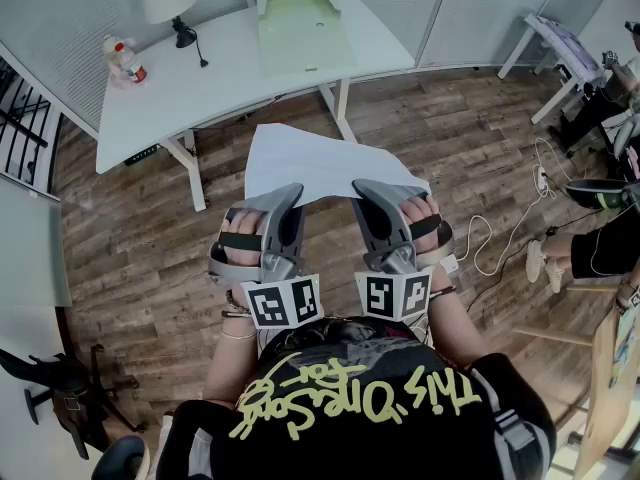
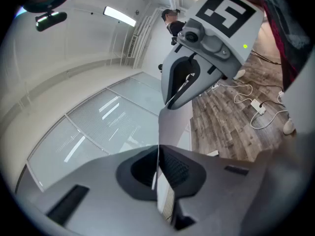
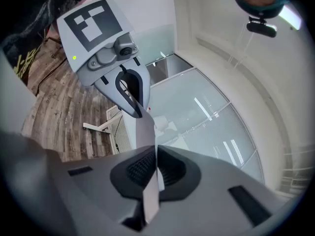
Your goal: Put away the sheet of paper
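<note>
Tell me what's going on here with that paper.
A person stands on a wooden floor, holding a sheet of paper in the air with two handheld grippers. The left gripper and the right gripper are each shut on the sheet's near edge. It has not been put away yet; a white desk with a pale green tray stands ahead.

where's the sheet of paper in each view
Head view: sheet of paper at centre, near edge pinched by the left tool and right tool.
Left gripper view: edge-on strip rising from the shut jaws at centre.
Right gripper view: the same, an edge-on strip up from the jaws.
Shared landmark: wooden floor, at right in the left gripper view, at left in the right gripper view.
</note>
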